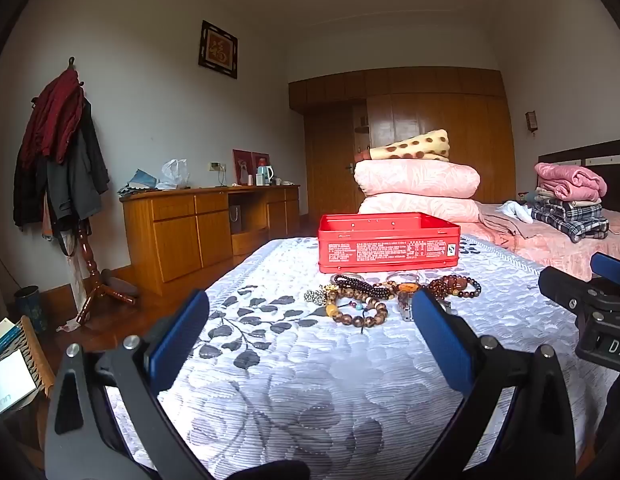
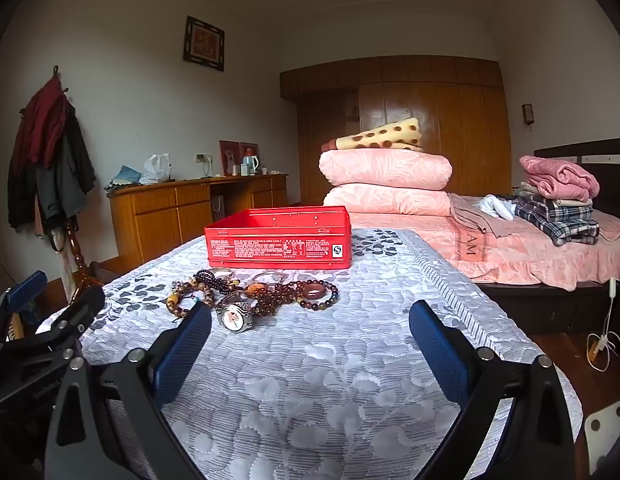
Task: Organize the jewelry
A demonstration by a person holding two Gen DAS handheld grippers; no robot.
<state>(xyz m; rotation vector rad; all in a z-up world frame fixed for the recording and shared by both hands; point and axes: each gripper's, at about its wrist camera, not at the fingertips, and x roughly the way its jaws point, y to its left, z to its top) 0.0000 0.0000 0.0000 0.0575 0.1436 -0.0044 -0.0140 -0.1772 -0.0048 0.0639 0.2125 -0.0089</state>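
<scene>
Both the left gripper [image 1: 310, 328] and right gripper [image 2: 310, 332] hover spread and empty, facing the jewelry [image 2: 250, 296] heaped before the open tin [image 2: 278, 244], seemingly ready for sorting.

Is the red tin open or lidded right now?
Open: the red rectangular metal tin shows its bare rim and inner back wall, no lid on top. Contents cannot be seen.

Home bedroom: bed [image 2: 529, 256], wardrobe [image 2: 429, 120].

A red tin [image 2: 278, 239] sits on a grey-leaf-patterned white quilt [image 2: 329, 380] by brown bead bracelets [image 2: 270, 294].
</scene>
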